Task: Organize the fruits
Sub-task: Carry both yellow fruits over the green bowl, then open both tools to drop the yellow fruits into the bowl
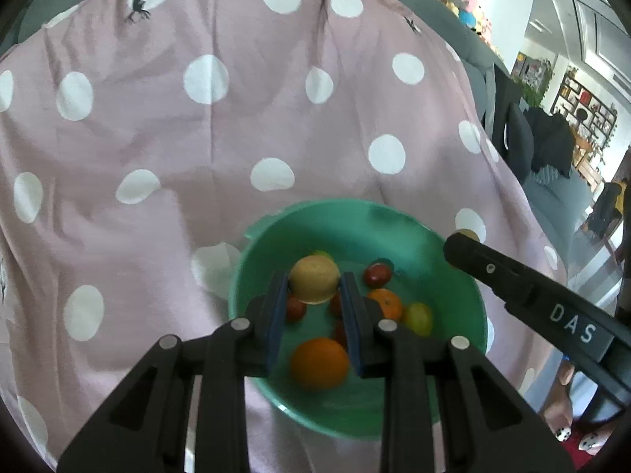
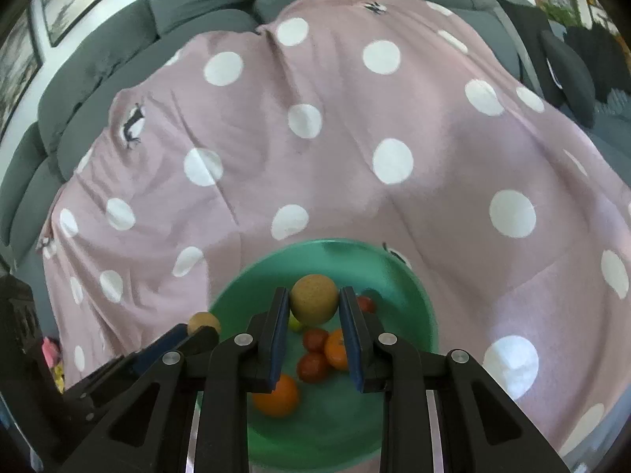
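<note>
A green bowl (image 1: 398,236) sits on the pink polka-dot blanket and shows in the right wrist view too (image 2: 394,272). It holds oranges (image 1: 319,362), red fruits (image 1: 377,274) and a yellow-green fruit (image 1: 418,317). My left gripper (image 1: 314,287) is shut on a yellow round fruit (image 1: 314,284), held above the bowl. My right gripper (image 2: 314,303) is shut on another yellow-brown round fruit (image 2: 314,299) over the bowl. The right gripper's arm (image 1: 532,295) crosses the bowl's right rim in the left wrist view. The left gripper's tip with its fruit (image 2: 203,323) shows at the bowl's left rim.
The pink blanket (image 1: 236,138) covers a grey sofa (image 2: 118,39). Plush toys (image 1: 465,0) lie on the sofa back. Dark chairs and shelves (image 1: 552,138) stand to the right.
</note>
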Demonstrator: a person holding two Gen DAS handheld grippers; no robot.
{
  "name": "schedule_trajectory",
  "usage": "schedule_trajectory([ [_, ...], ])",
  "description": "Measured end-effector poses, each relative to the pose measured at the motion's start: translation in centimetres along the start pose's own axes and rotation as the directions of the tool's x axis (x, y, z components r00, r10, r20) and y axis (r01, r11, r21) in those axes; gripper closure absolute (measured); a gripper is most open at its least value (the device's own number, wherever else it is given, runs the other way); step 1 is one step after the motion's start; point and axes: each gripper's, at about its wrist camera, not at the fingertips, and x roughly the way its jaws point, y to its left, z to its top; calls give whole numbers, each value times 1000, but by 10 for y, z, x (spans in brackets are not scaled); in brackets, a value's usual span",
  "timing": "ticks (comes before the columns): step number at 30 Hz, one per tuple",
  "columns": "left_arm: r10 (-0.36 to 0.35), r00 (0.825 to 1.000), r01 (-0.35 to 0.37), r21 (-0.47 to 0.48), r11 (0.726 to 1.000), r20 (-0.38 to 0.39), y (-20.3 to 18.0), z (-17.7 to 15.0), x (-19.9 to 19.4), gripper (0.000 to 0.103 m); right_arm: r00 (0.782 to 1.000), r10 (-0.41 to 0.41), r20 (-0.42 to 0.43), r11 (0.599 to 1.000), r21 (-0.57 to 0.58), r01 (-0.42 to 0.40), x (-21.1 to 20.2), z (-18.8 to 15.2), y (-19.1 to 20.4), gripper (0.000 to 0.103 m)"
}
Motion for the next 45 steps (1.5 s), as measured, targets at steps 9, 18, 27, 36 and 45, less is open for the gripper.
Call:
schedule_trajectory([
  [9,6,999,-6,16,1000,-41,-10,-4,22,76,1000,0,-29,999,35,1,8,0,-15,75],
  [18,2,998,-1,13,1000,-67,-16,-9,32,76,999,-7,-52,999,45,10,15,-1,-21,75],
  [27,1,998,0,21,1000,-68,-19,-10,32,75,998,-16,-59,998,52,19,17,-2,-23,75],
  [36,3,998,-1,32,999,-65,-21,-12,30,76,998,-7,-57,999,47,10,18,-2,-23,75],
  [45,28,999,-27,37,999,-23,-24,-5,16,75,998,50,-37,997,57,-48,13,1,-24,73],
])
